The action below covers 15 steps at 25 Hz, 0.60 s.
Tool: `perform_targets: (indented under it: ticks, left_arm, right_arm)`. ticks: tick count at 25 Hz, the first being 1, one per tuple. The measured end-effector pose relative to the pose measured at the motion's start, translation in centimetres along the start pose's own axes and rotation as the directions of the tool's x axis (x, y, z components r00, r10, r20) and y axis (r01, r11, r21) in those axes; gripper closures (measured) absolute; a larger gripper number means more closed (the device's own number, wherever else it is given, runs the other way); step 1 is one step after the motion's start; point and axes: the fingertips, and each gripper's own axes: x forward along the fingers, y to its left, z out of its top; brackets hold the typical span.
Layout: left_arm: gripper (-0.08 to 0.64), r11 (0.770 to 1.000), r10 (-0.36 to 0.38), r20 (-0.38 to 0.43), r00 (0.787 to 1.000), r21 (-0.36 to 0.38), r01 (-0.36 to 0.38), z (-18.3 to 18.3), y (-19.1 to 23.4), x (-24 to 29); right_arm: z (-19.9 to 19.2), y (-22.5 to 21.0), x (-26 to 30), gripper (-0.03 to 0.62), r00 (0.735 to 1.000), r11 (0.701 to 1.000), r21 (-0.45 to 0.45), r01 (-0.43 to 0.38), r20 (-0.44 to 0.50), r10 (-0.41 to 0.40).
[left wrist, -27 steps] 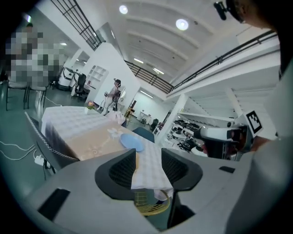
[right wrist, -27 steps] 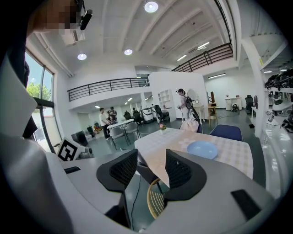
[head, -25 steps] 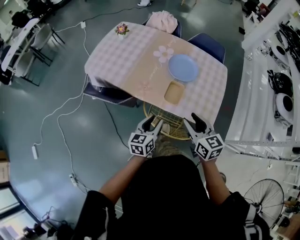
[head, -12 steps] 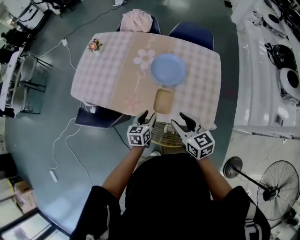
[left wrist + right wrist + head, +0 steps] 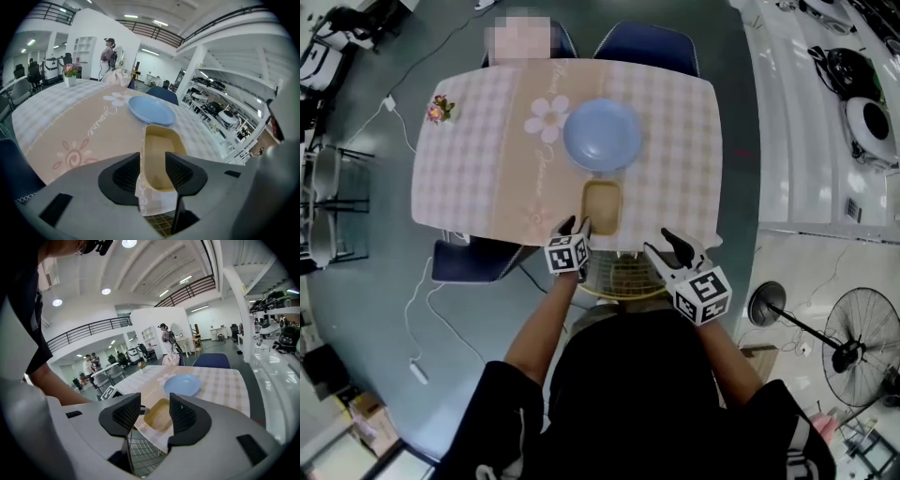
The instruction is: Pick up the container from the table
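Observation:
A tan rectangular container (image 5: 602, 206) sits near the front edge of the pink checked table (image 5: 469, 178), just in front of a blue plate (image 5: 602, 136). My left gripper (image 5: 576, 224) is open at the container's near-left corner. In the left gripper view the container (image 5: 159, 157) shows between the jaws of the left gripper (image 5: 153, 161); whether they touch it I cannot tell. My right gripper (image 5: 664, 243) is open and empty, short of the table edge, to the right of the container. Past the right gripper (image 5: 154, 404) the container (image 5: 157, 416) lies some way off.
A wicker chair (image 5: 623, 277) stands tucked under the near table edge between my grippers. A small flower pot (image 5: 441, 108) is on the table's far left. Blue chairs (image 5: 647, 42) stand behind and left of the table. A standing fan (image 5: 862, 333) and white shelving are at the right.
The table has come closer and squarer in the head view. My left gripper has reached forward to the container's near-left corner. The right gripper has stayed back near the table edge.

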Motion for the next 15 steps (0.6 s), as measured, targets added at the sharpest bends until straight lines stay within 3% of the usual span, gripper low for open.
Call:
perform_targets:
  ticks: [7, 11, 15]
  left_arm:
    - [0.402, 0.999, 0.009, -0.067, 0.998, -0.043, -0.012, -1.6, 1.5, 2.7]
    - [0.536, 0.999, 0.015, -0.107, 0.994, -0.041, -0.02, -1.9, 1.9, 3.2]
    - [0.543, 1.0, 0.006, -0.085, 0.996, -0.005, -0.007, -1.2, 1.4, 2.2]
  right_arm:
    - [-1.1, -2.9, -1.9, 0.433, 0.996, 0.995, 0.053, 0.09, 0.007, -0.091]
    - [-1.6, -2.7, -2.7, 0.433, 0.995, 0.994, 0.052, 0.096, 0.004, -0.096]
    - [-2.0, -1.6, -3.5, 0.433, 0.996, 0.995, 0.049, 0.084, 0.013, -0.085]
